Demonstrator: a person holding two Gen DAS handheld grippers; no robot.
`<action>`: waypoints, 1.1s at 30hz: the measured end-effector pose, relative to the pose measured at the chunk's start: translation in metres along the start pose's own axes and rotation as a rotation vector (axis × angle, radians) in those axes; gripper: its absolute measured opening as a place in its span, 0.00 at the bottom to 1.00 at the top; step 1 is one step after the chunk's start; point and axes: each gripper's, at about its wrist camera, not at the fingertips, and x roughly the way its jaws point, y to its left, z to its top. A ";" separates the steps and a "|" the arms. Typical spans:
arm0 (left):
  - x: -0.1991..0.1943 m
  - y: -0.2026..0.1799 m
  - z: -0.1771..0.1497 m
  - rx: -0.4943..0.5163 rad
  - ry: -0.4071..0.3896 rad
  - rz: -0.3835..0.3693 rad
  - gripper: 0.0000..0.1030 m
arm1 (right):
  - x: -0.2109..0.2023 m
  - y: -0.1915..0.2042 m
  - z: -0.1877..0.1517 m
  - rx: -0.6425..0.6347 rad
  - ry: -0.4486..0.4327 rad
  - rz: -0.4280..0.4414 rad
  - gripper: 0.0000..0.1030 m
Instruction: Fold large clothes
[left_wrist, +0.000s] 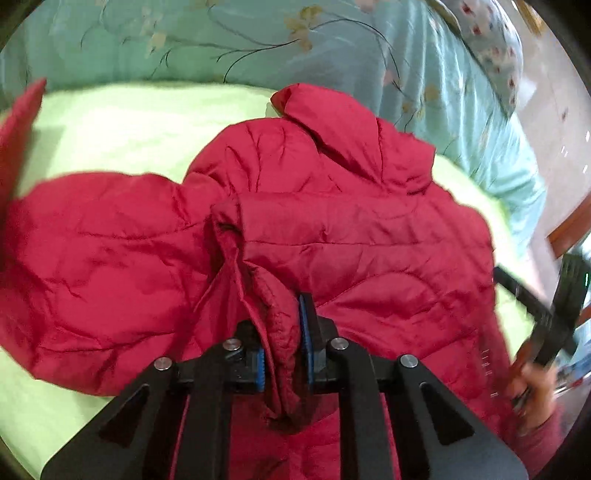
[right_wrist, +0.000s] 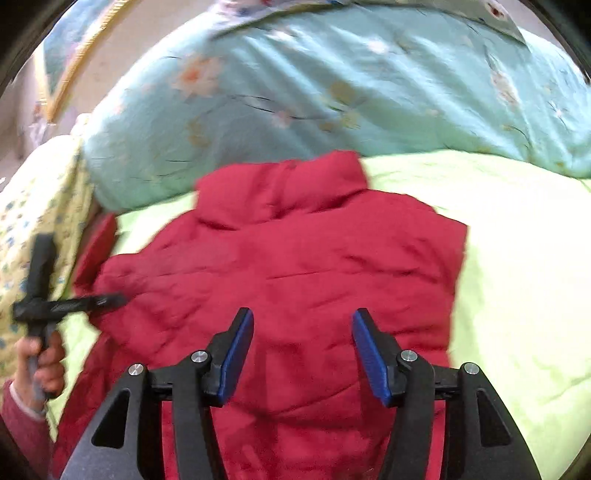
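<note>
— What is hidden between the jaws of the left gripper?
— The lower end of the red jacket's cuff; it is covered by the pads and the frame below them.
— And beyond the jaws of the right gripper?
— The jacket's hem is cut off below them, its sleeve is smeared by blur left of them, and the hand there is seen only partly.

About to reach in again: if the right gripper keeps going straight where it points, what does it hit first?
Most likely the red puffer jacket. The right gripper is open and empty, aimed down at the jacket's back panel, apparently just above it; the blur leaves depth uncertain.
</note>
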 end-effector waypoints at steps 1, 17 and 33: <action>-0.005 -0.003 -0.002 0.011 -0.013 0.042 0.21 | 0.012 -0.007 -0.001 0.010 0.035 -0.017 0.57; -0.003 -0.040 -0.011 0.050 -0.045 0.056 0.29 | 0.051 -0.016 -0.016 -0.005 0.147 -0.036 0.61; 0.036 -0.018 -0.031 -0.001 0.008 0.009 0.28 | 0.071 0.040 -0.026 -0.122 0.187 -0.055 0.64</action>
